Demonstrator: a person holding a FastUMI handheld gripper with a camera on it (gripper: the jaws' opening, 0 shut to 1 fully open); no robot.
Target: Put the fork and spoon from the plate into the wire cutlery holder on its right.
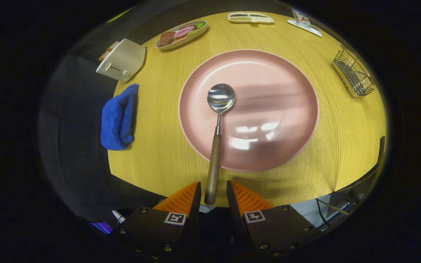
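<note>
between the parted fingers [213,190] lies the spoon [217,120] handle, ungripped, bowl on plate [287,106].

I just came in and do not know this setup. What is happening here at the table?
A person is working with a hand-held gripper at a round wooden table. A spoon lies with its bowl on the pink plate, and the end of its wooden handle sits between the open fingers, not yet pinched. The wire holder stands to the right of the plate. I see no fork on the plate.
</note>
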